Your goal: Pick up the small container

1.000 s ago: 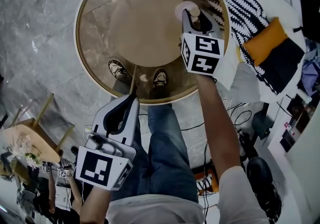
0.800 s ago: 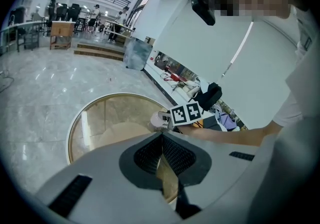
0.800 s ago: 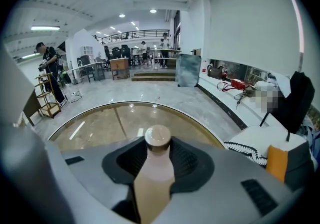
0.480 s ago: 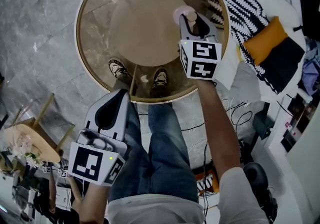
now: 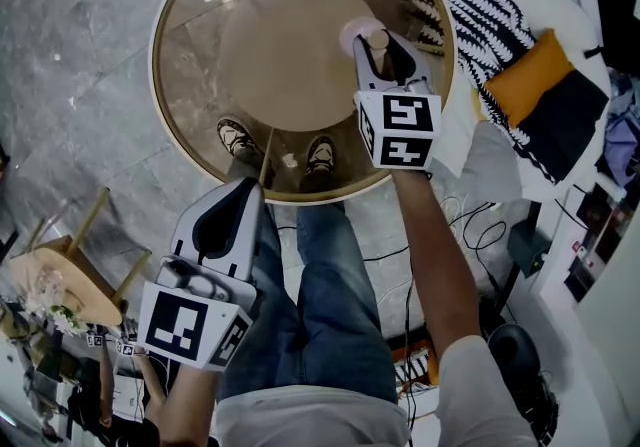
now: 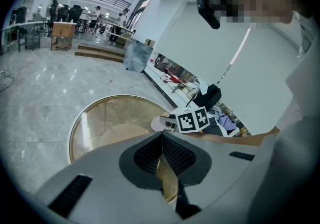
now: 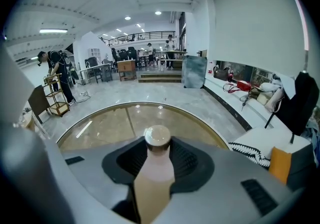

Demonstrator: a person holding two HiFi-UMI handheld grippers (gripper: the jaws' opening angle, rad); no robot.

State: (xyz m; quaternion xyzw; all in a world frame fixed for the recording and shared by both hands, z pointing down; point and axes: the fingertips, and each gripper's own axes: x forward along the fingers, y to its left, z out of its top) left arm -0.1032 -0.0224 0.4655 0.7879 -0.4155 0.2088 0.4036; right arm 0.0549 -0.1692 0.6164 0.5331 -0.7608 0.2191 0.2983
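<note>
**Right fingers clamped on the small container**

Head view: our right gripper [image 5: 385, 47] reaches over the round glass table [image 5: 190, 55]. The small container [image 5: 374, 36] sits between its fingers, cap just past the tips. Our left gripper [image 5: 240, 207] hangs low beside the leg, well apart from the container.

Left gripper view: its fingers are pressed together, with nothing between them.

Right gripper view: both pads press the container's tan body below the cap. We judge a straight, level lift with an even squeeze best, so the body cannot slide out past the tips.
</note>
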